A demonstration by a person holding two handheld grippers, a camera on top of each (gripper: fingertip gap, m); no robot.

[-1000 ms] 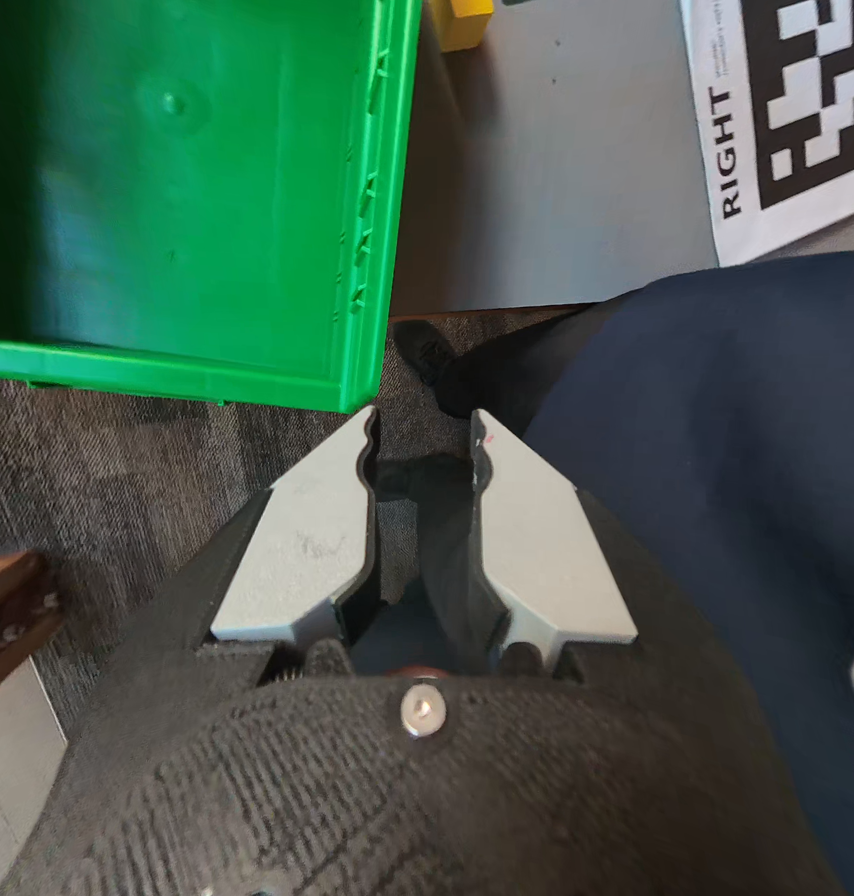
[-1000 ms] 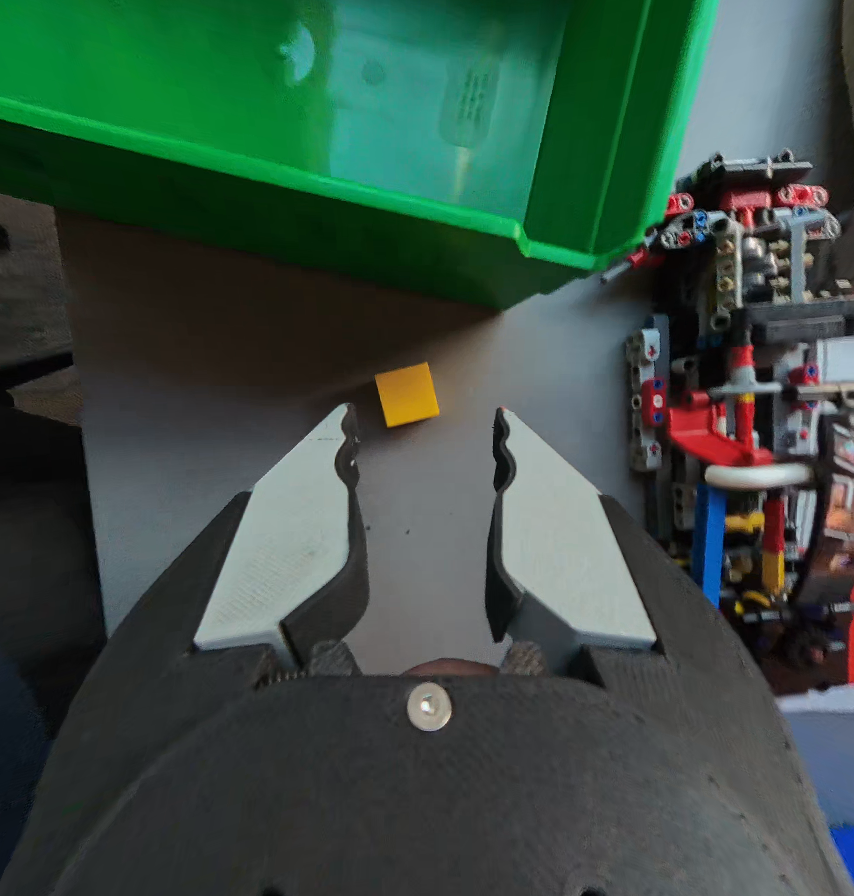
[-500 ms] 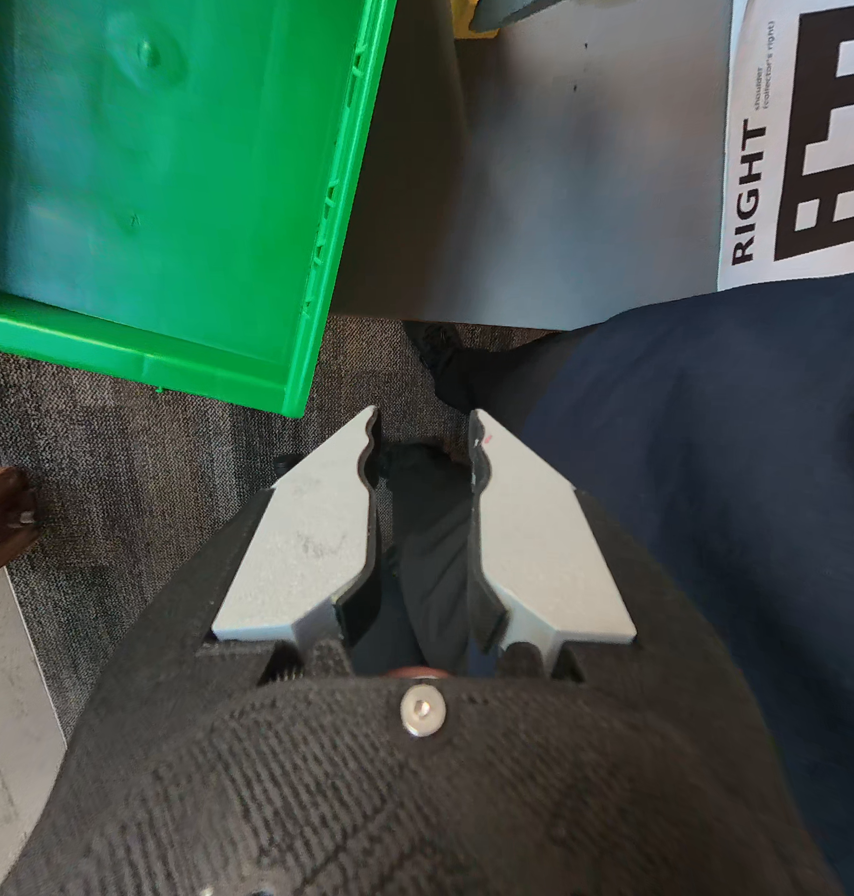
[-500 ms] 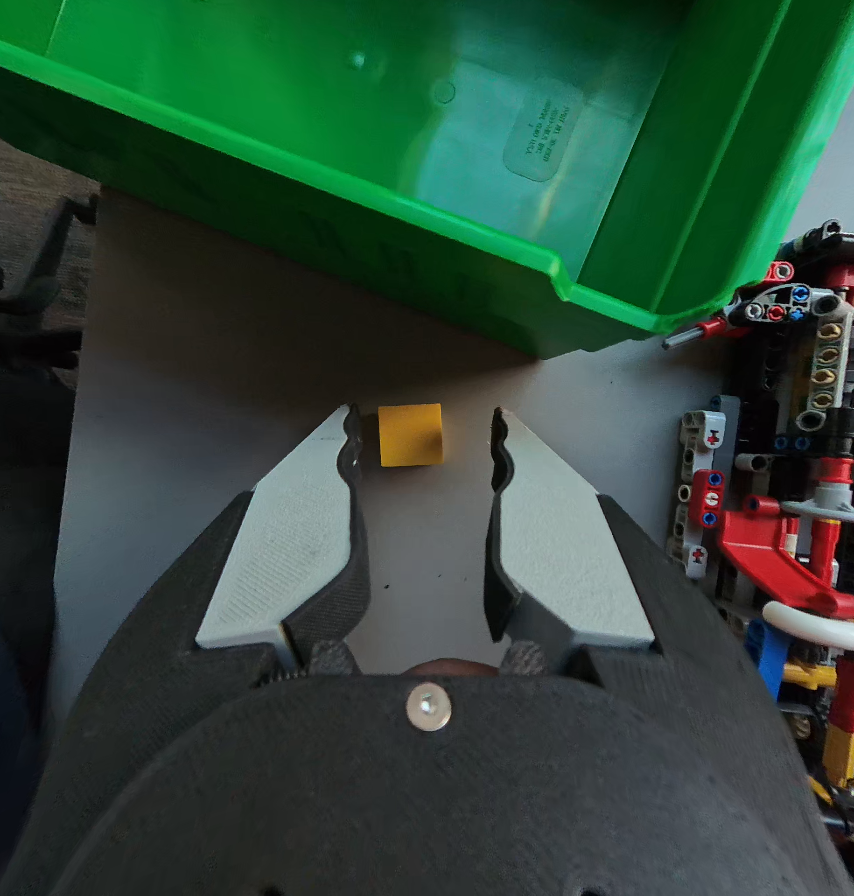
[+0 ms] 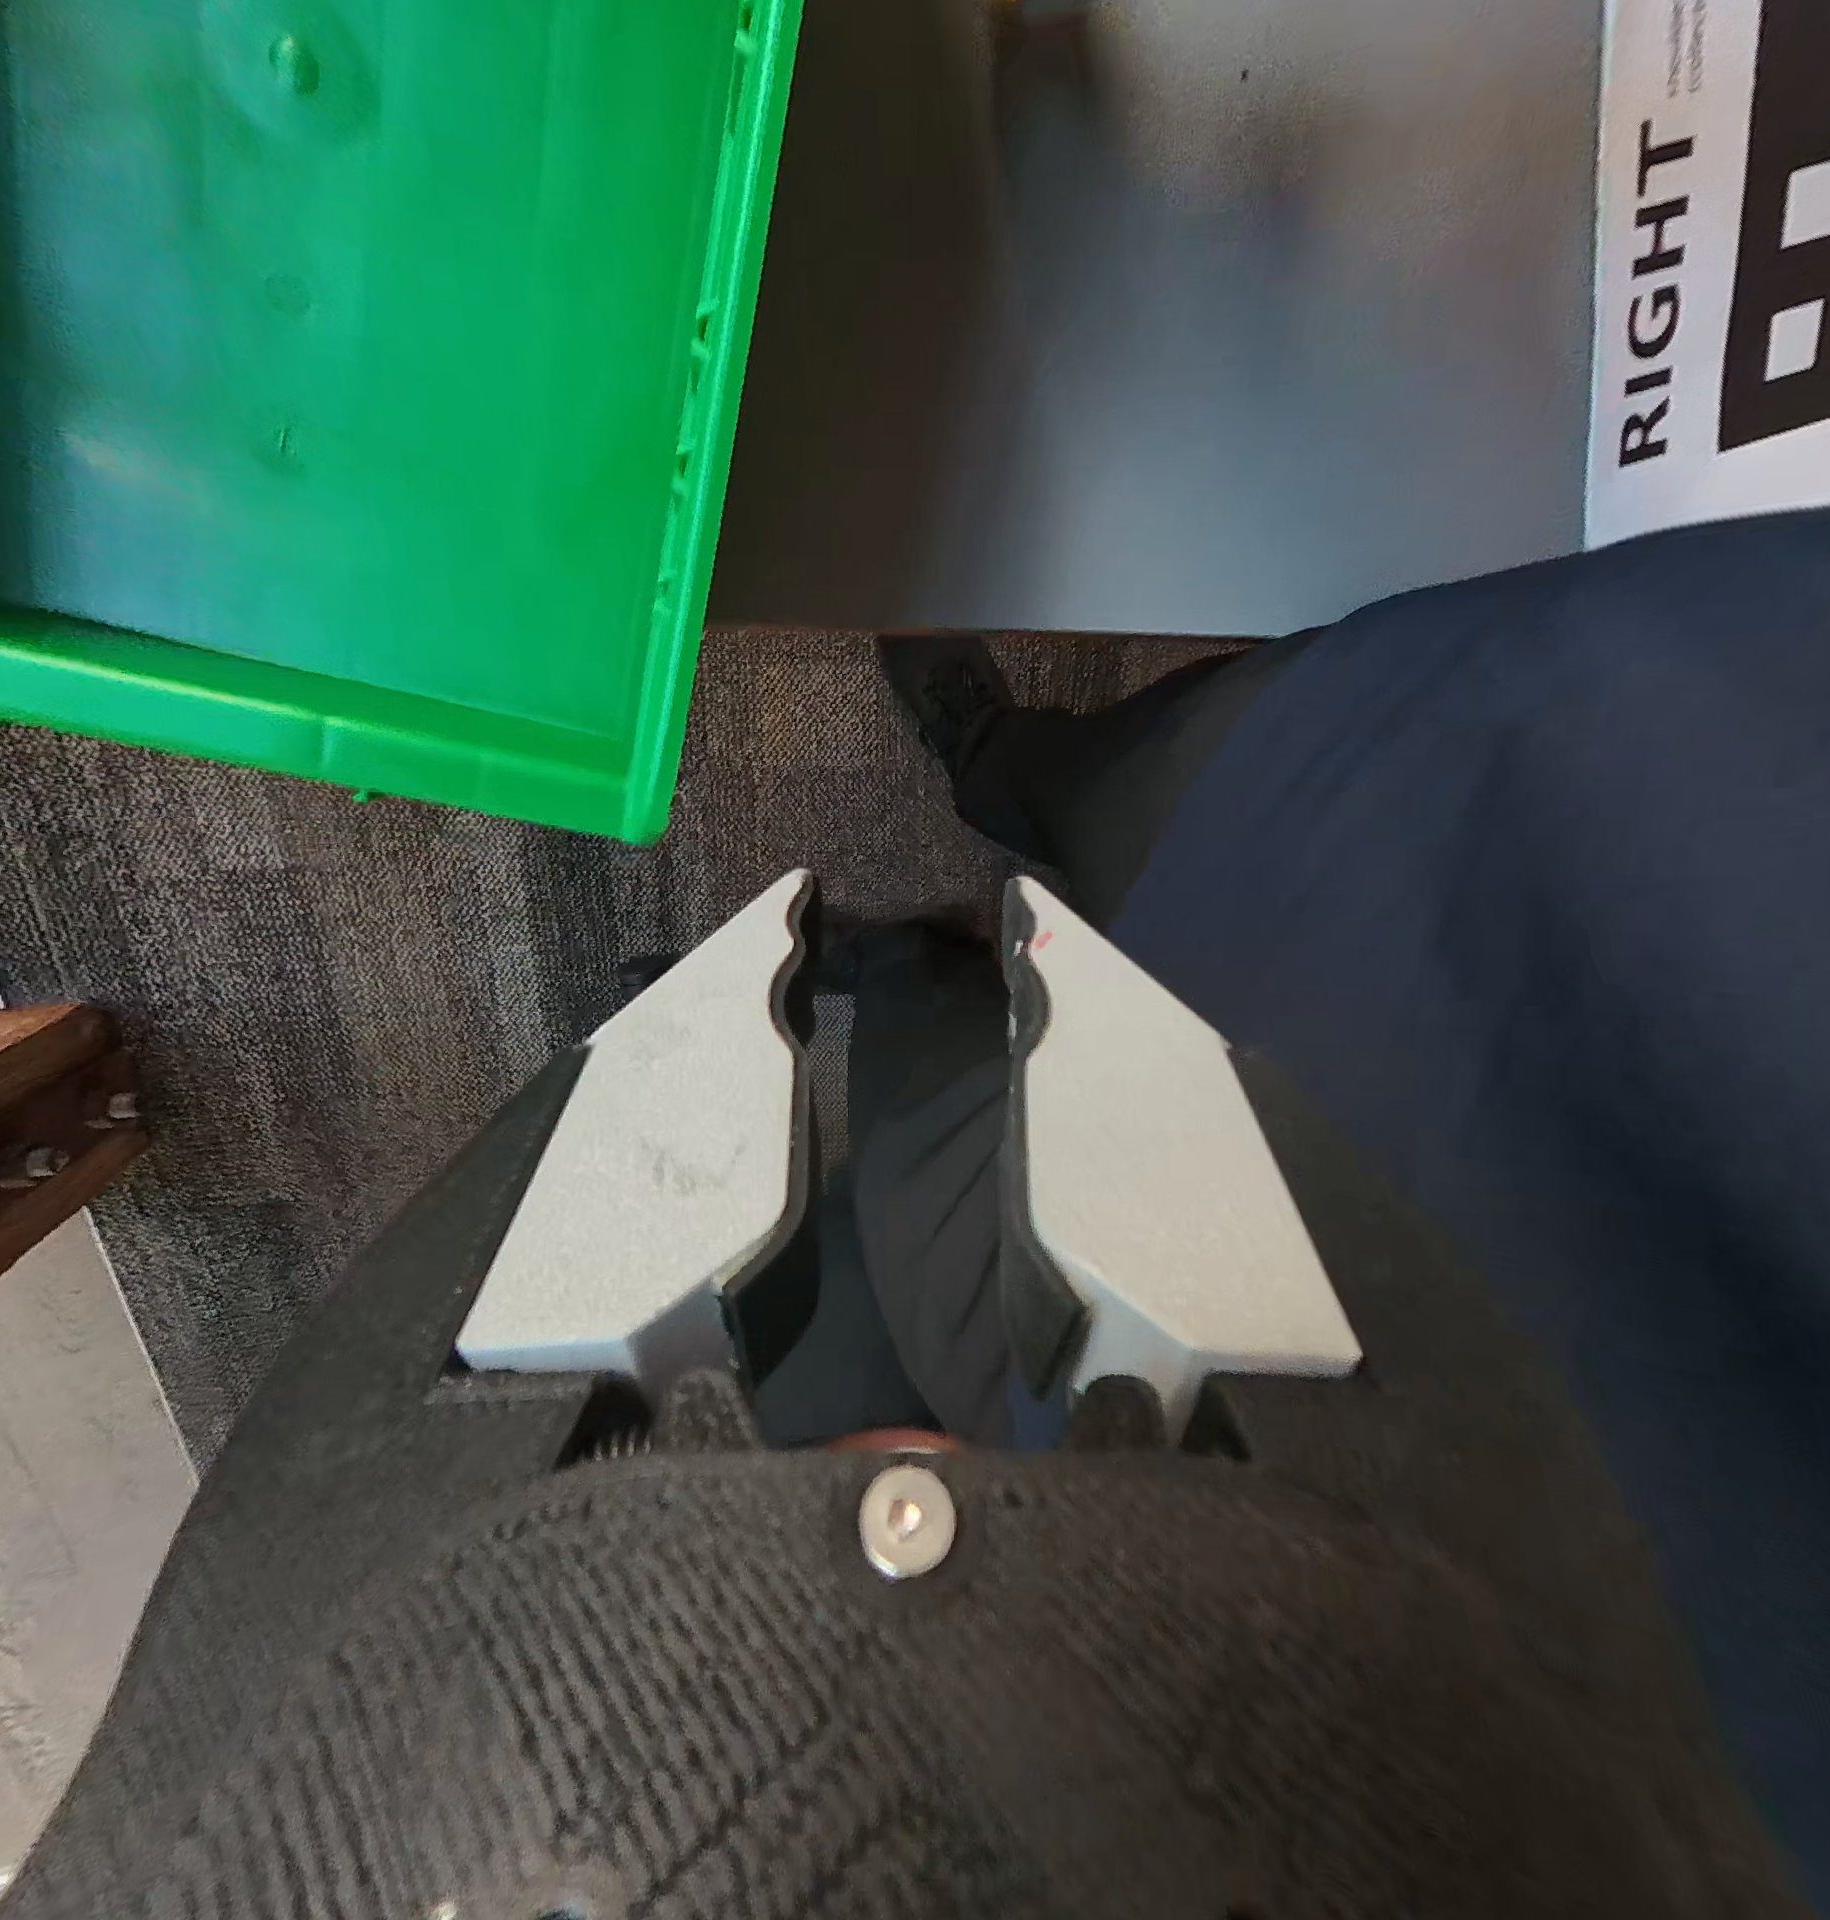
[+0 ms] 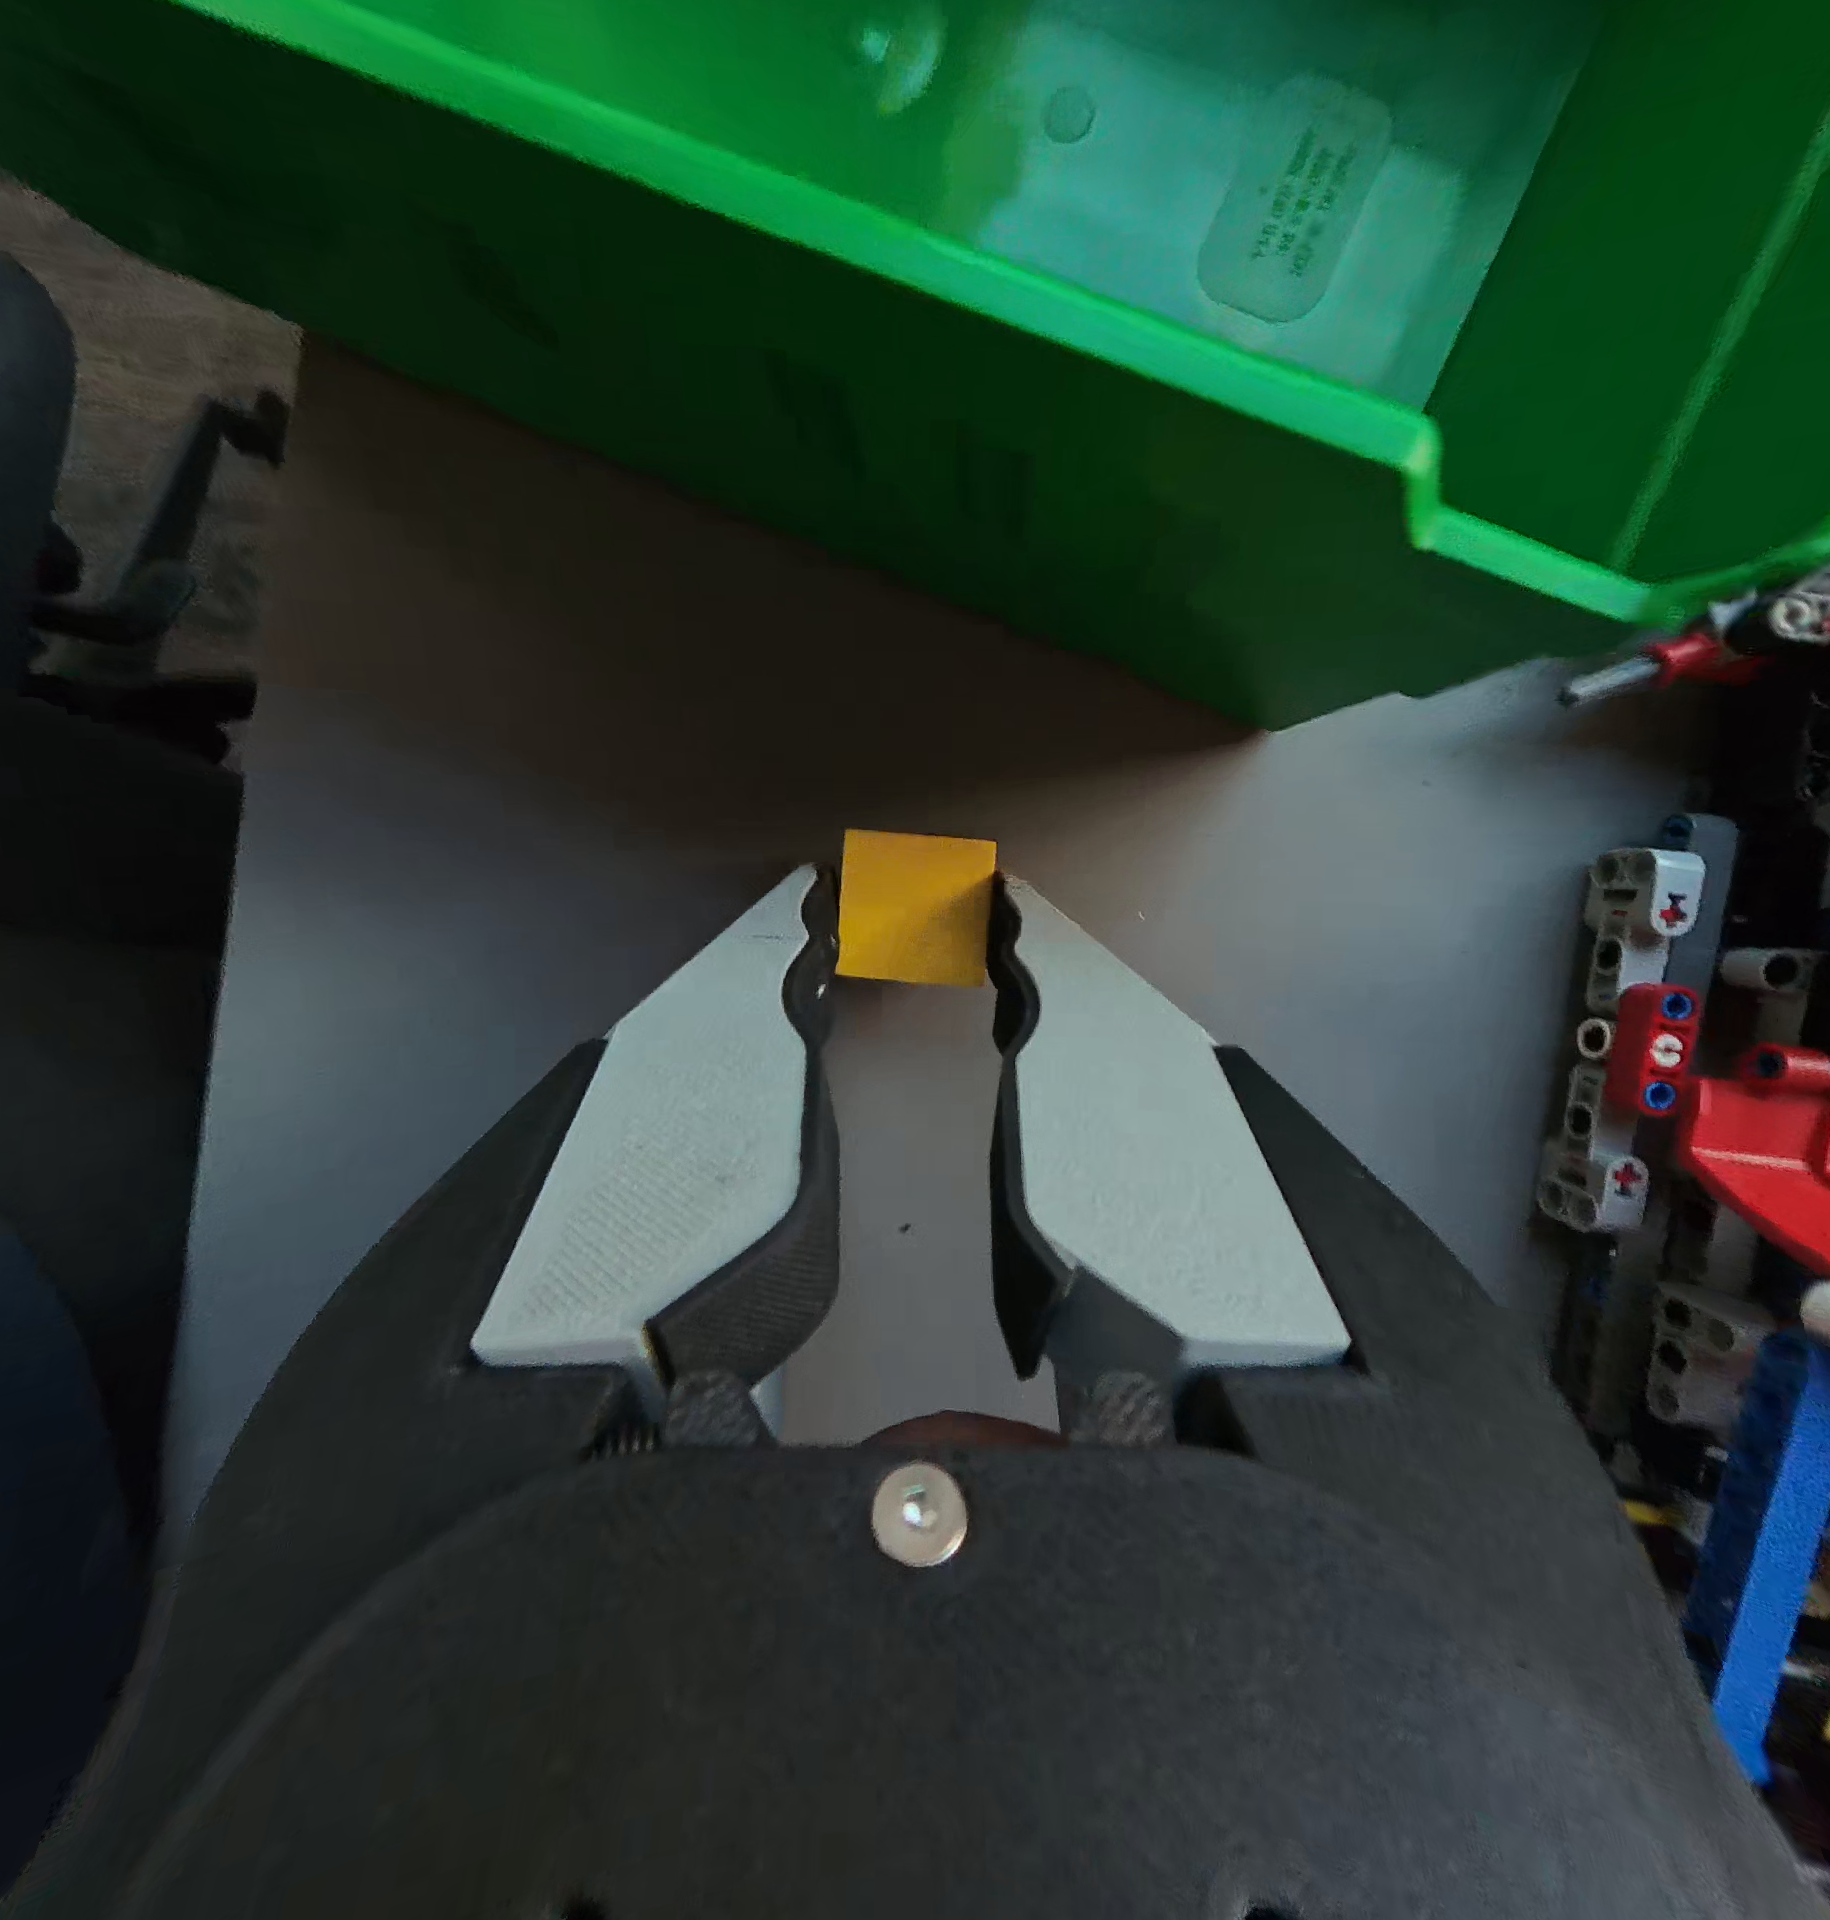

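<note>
Nearest, right gripper (image 6: 916,894): pads pressed on both sides of a yellow cube (image 6: 913,906) resting on the grey table (image 6: 578,831); held only at the tips, it could twist free. Left gripper (image 5: 909,914): parted, empty, over carpet (image 5: 267,935). Farthest, green bin (image 6: 890,239); a low-carried cube could strike its rim.

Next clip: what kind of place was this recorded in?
Probably an office or lab workspace, not a home. A grey tabletop stands over dark commercial-style carpet, with a printed marker sheet lying on it. A green plastic bin and a building-brick model share the table.
</note>
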